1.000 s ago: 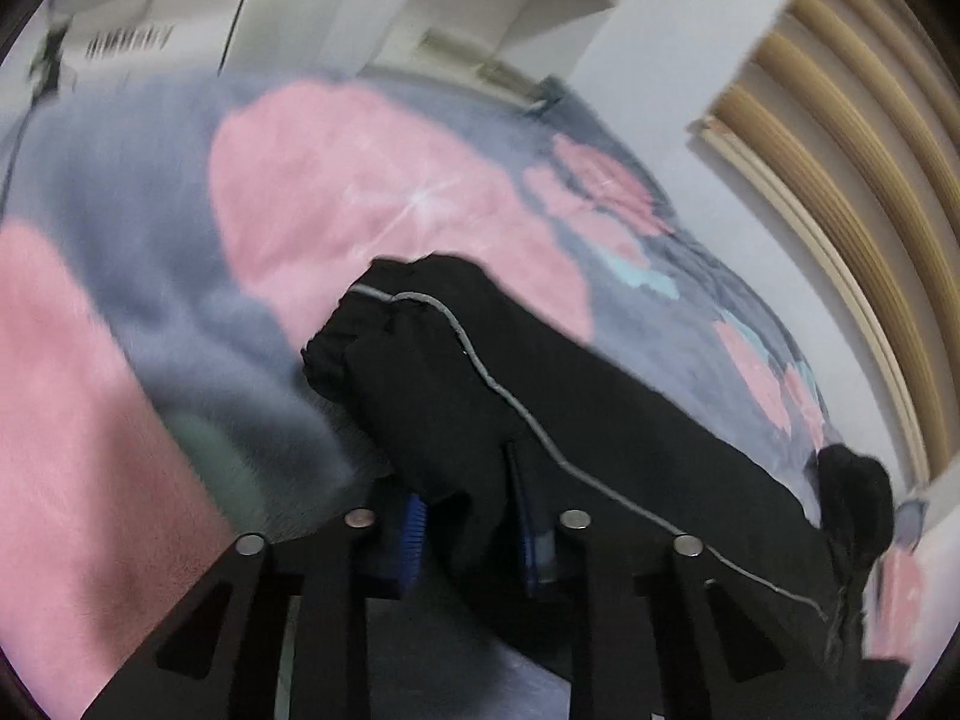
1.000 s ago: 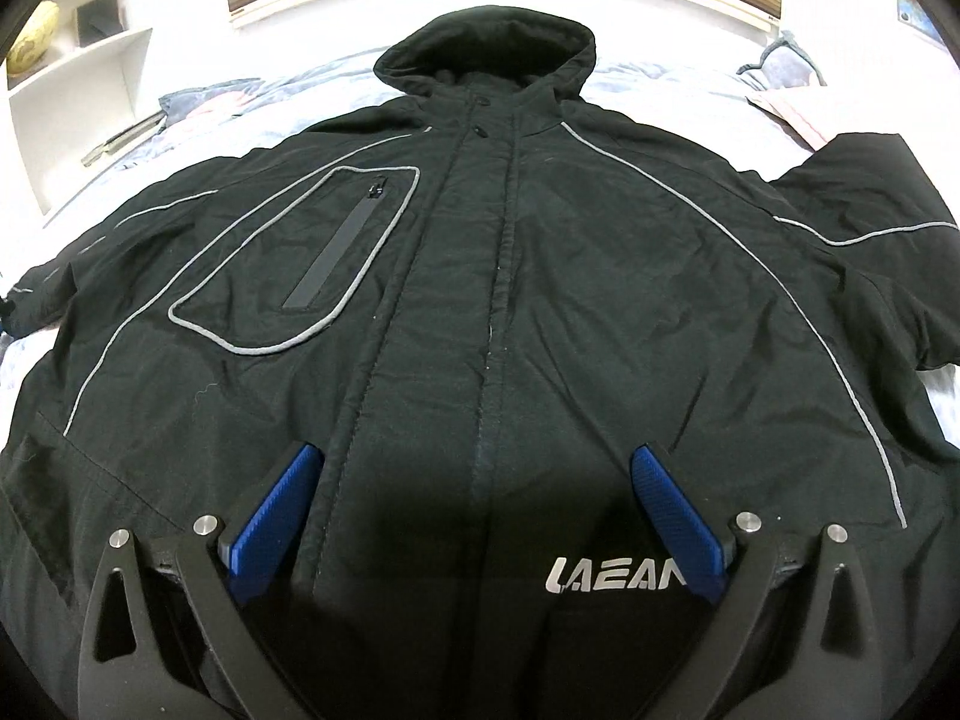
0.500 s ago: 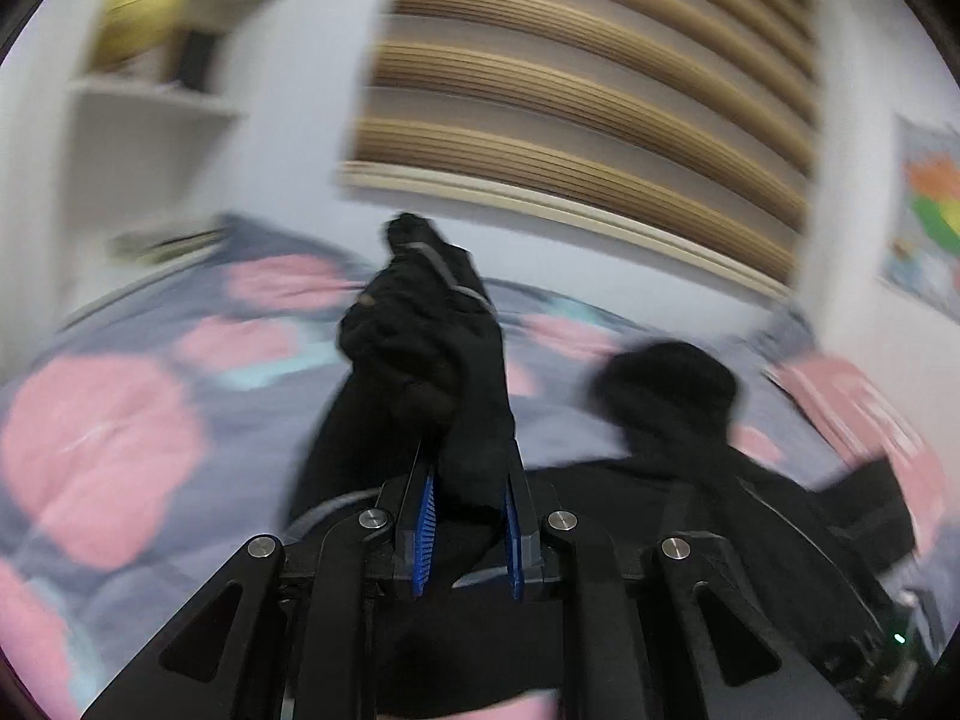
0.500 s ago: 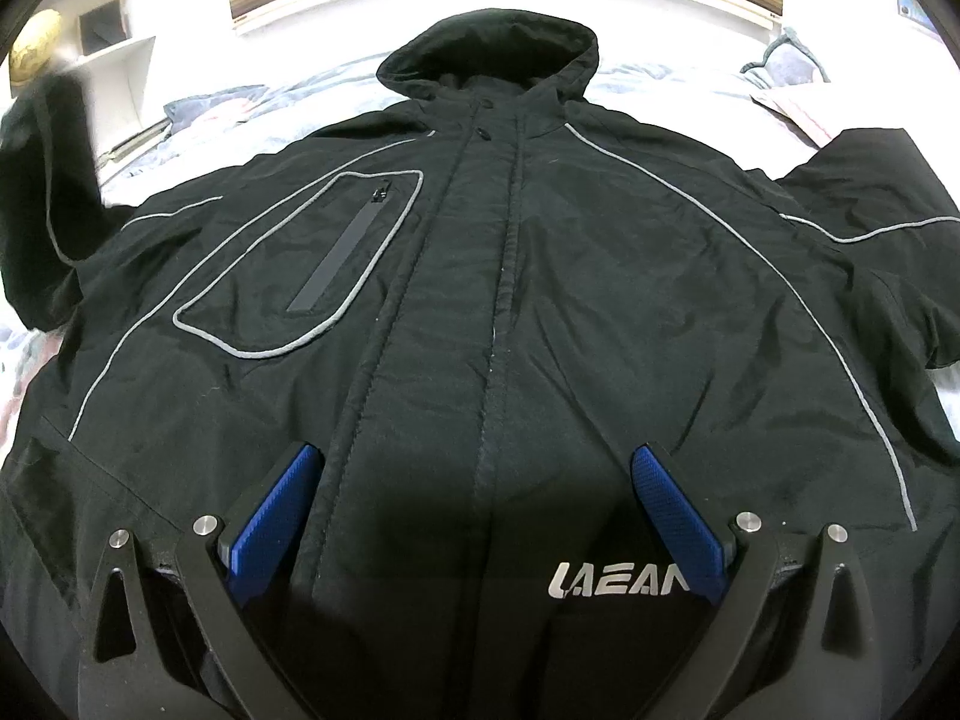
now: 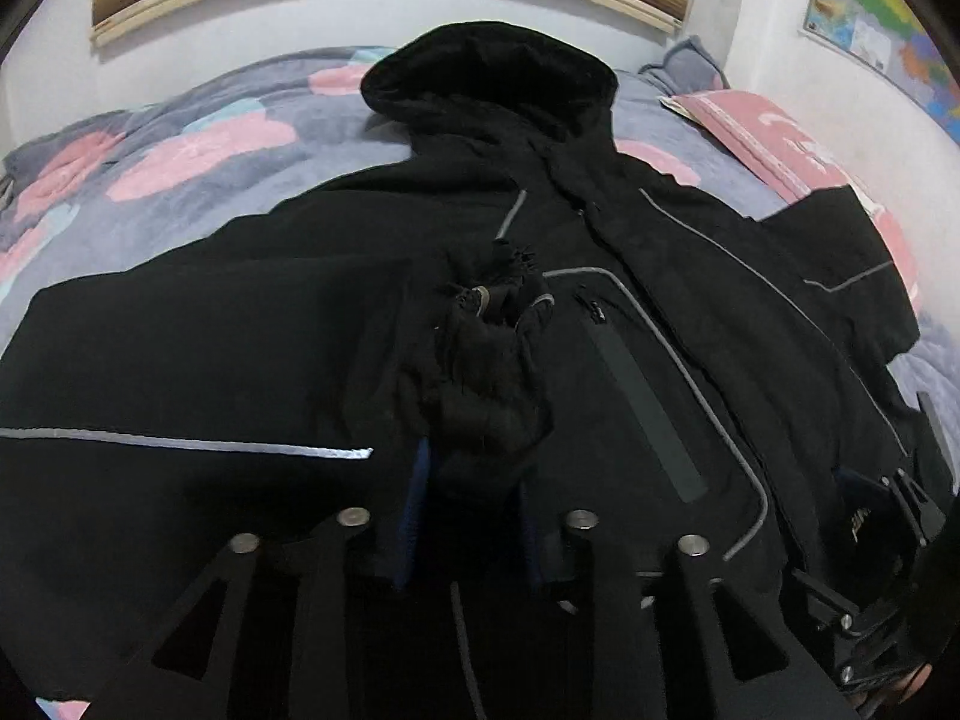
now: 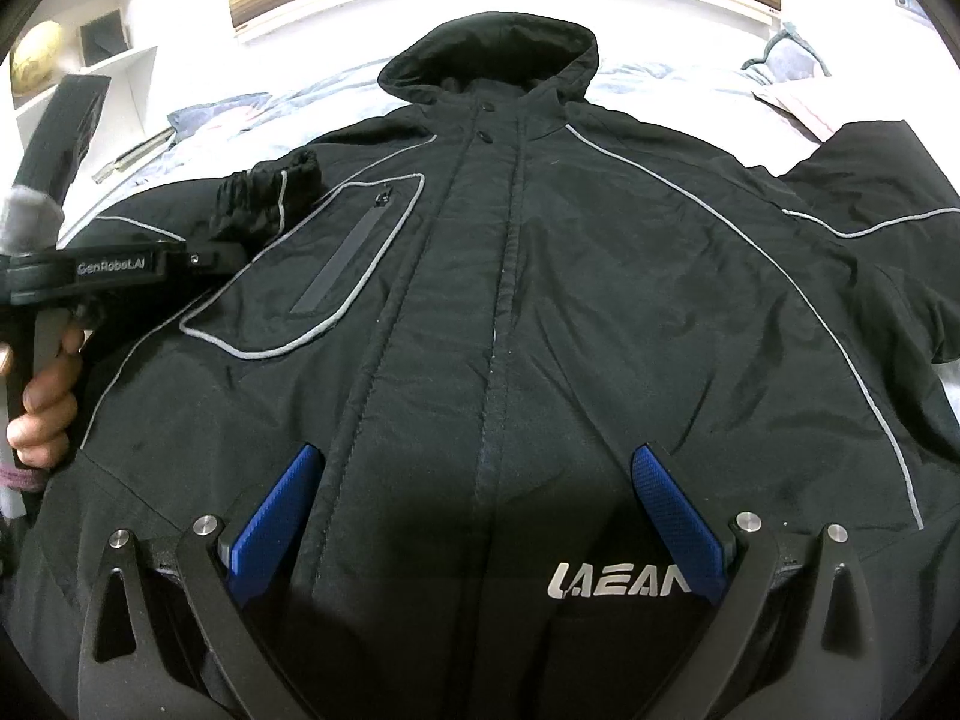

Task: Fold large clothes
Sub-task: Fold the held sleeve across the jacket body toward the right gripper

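Item: black hooded jacket, front up on your bed, hood toward headboard, grey piping, chest pocket, white logo near hem. Sleeve cuff folded across chest beside pocket. Your left gripper: jaws pinching cuff. Your right gripper: jaws spread wide, low over hem, holding nothing. Underneath: grey-pink floral blanket. Pink pillow right of hood. Shelves at far left.
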